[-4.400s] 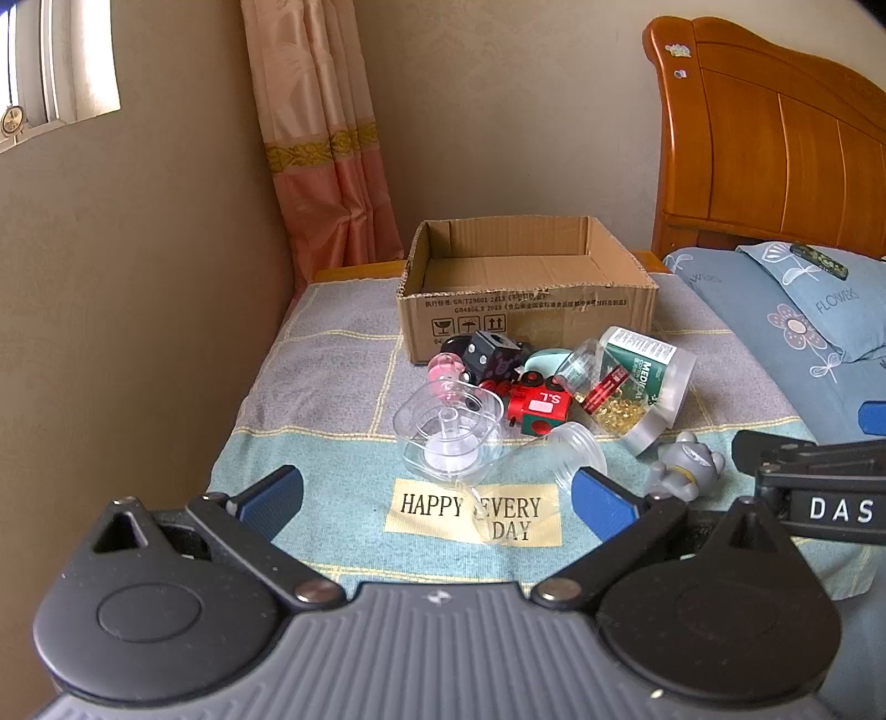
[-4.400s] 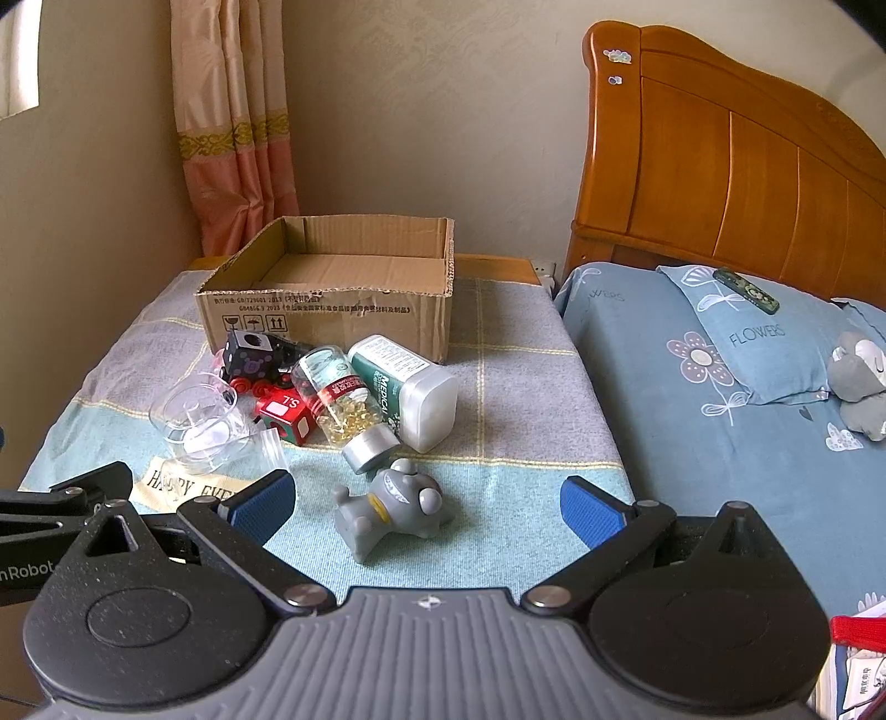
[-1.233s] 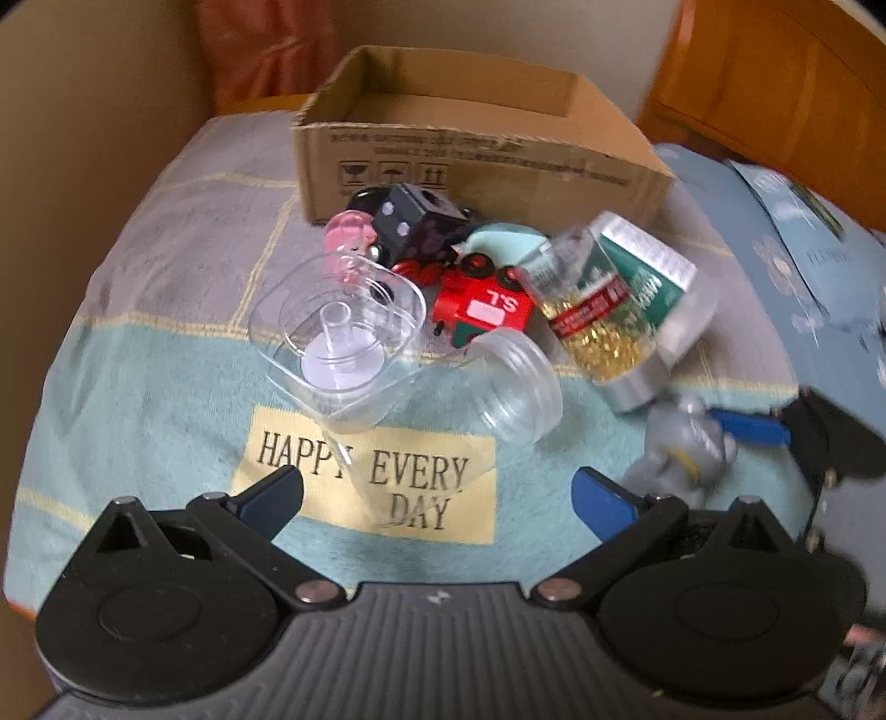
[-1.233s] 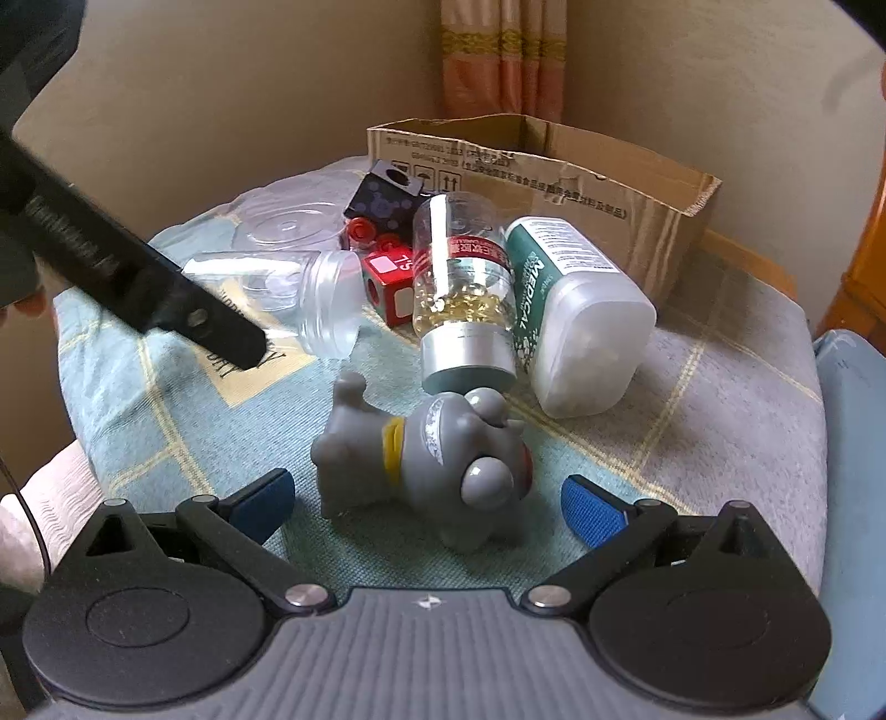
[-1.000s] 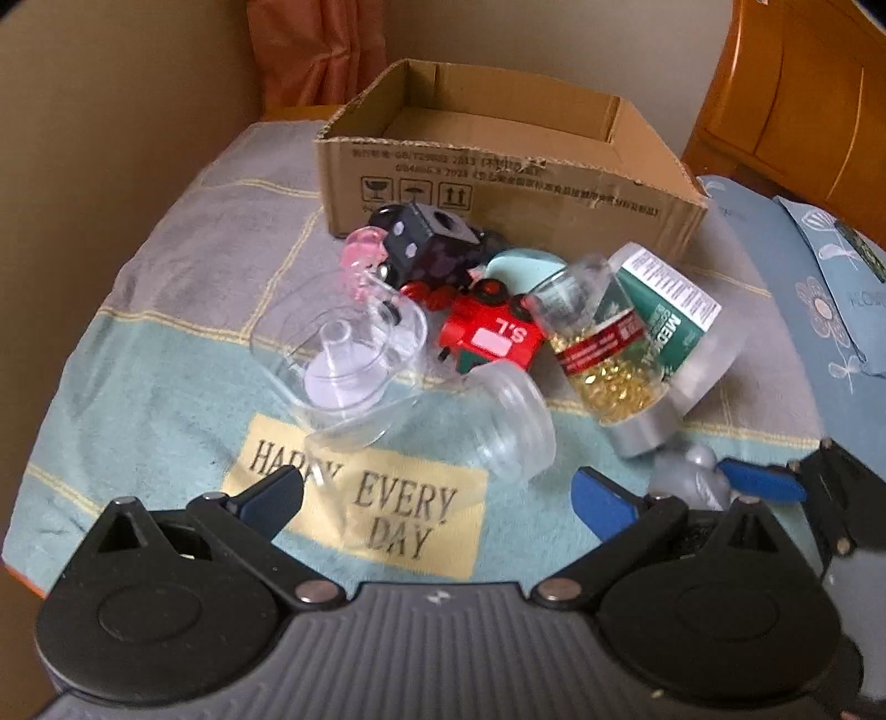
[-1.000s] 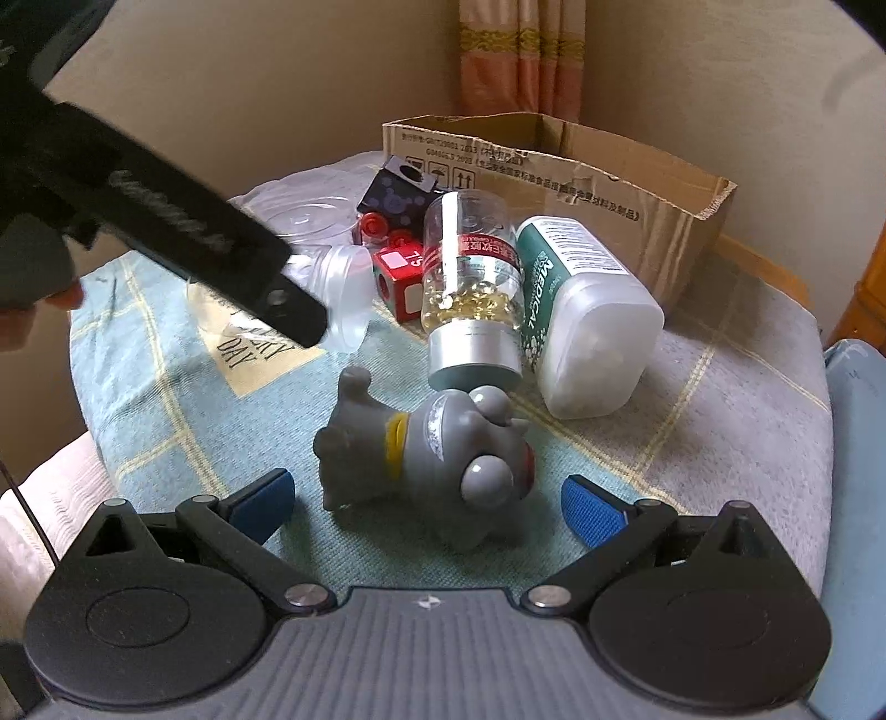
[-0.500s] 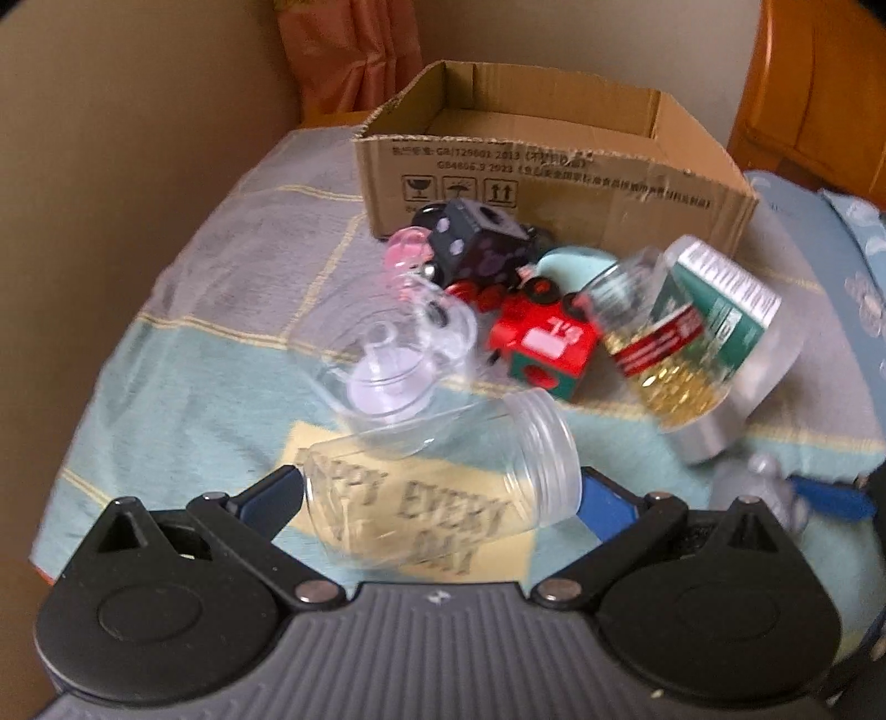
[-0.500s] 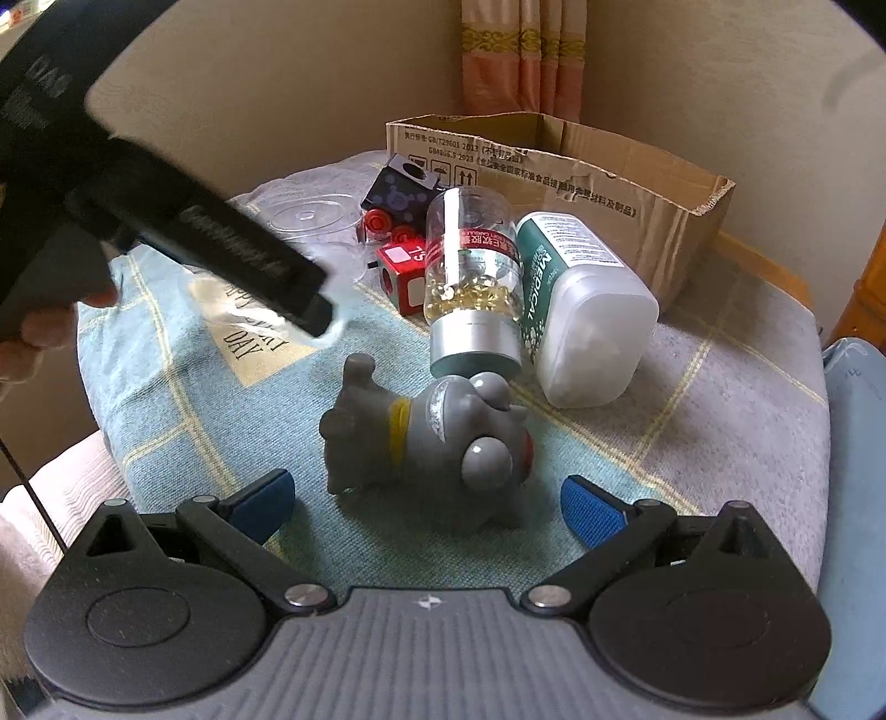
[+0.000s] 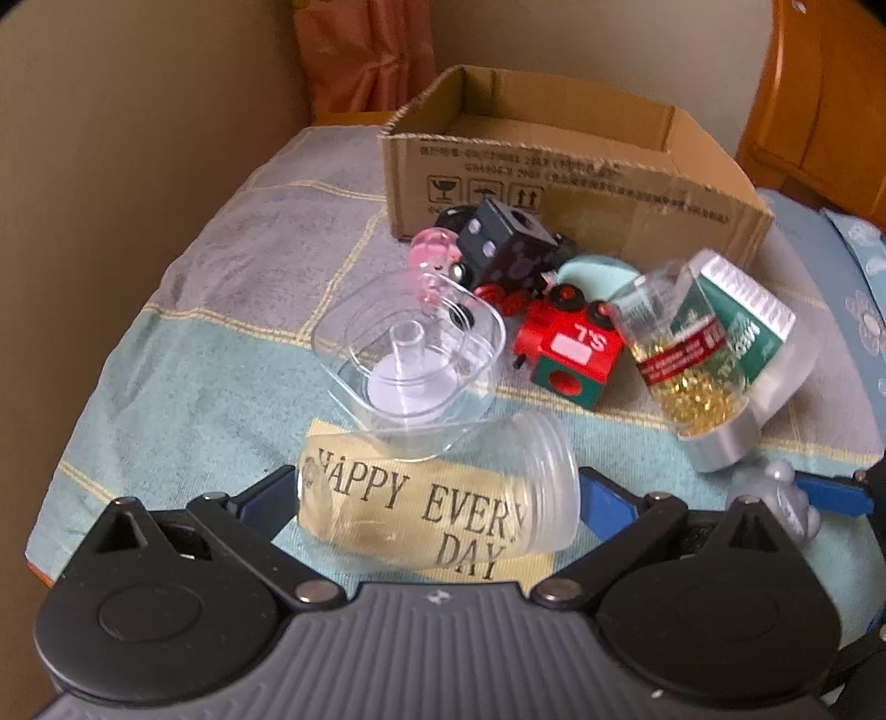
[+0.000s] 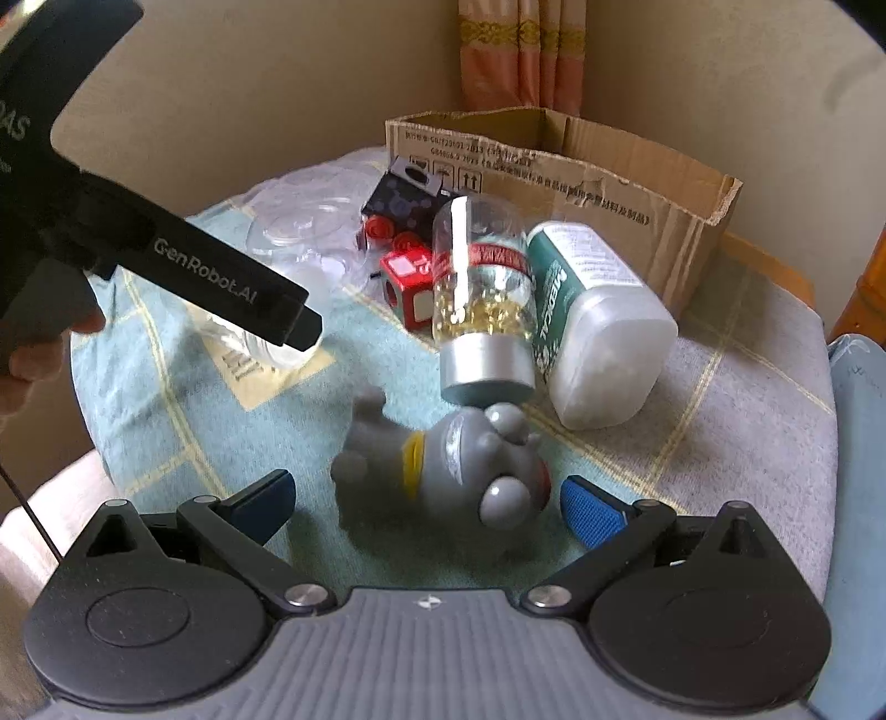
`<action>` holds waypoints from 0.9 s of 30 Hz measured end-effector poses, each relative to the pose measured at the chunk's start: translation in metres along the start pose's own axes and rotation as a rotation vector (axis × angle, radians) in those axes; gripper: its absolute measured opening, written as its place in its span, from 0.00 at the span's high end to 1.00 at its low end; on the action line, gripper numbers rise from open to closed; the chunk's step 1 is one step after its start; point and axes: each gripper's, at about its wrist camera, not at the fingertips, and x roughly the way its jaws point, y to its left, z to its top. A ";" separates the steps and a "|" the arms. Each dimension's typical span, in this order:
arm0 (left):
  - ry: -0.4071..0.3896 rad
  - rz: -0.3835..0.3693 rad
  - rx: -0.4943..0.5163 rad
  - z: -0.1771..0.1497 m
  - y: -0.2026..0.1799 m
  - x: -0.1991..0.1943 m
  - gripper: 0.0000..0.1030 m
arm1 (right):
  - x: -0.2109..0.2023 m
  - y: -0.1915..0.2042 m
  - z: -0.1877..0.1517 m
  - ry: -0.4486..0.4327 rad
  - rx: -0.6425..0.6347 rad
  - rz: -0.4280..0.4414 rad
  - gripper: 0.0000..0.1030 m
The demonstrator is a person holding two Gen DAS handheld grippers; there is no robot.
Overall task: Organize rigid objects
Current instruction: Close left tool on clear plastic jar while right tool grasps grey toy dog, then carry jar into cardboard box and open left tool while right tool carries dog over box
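Left wrist view: left tool spread wide, clear jar lying on its side between the fingers; contact with the pads cannot be told. Jar rests on the cloth-covered counter, just before a clear square tub. Right tool wide open around a grey toy dog, not gripping. Cardboard box behind the pile.

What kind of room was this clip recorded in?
Most likely a bedroom: a wooden headboard and blue floral bedding sit beside the cloth-covered stand, with a pink curtain in the corner.
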 end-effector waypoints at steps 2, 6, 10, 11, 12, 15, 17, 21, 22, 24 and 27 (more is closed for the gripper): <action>-0.001 -0.017 -0.029 0.001 0.003 0.000 0.03 | -0.003 -0.001 0.002 -0.011 0.010 0.004 0.00; 0.002 -0.041 -0.050 0.001 0.007 0.001 0.13 | -0.005 -0.001 0.006 -0.001 0.019 0.008 0.05; -0.003 -0.045 -0.030 -0.001 0.007 0.000 0.13 | -0.005 0.000 0.008 0.005 0.023 -0.005 0.13; -0.005 -0.047 -0.025 -0.001 0.007 -0.001 0.13 | -0.001 -0.002 0.014 0.004 0.024 -0.014 0.15; -0.005 -0.049 -0.022 -0.001 0.008 -0.001 0.13 | -0.002 -0.002 0.014 0.003 0.026 -0.015 0.18; -0.011 -0.048 -0.007 -0.002 0.011 -0.005 0.13 | -0.002 -0.005 0.016 0.015 0.034 -0.033 0.25; -0.016 -0.044 0.014 -0.002 0.012 -0.007 0.13 | -0.003 -0.008 0.016 0.015 0.043 -0.026 0.25; -0.014 -0.055 0.077 -0.002 0.013 -0.014 0.13 | -0.004 -0.006 0.016 0.023 0.043 -0.026 0.25; -0.012 -0.059 0.093 -0.002 0.013 -0.016 0.13 | -0.005 -0.005 0.016 0.025 0.041 -0.025 0.25; -0.008 -0.070 0.125 -0.002 0.013 -0.020 0.13 | -0.007 -0.004 0.017 0.031 0.037 -0.021 0.26; -0.007 -0.087 0.178 -0.002 0.013 -0.029 0.13 | -0.012 -0.001 0.018 0.037 0.026 -0.020 0.26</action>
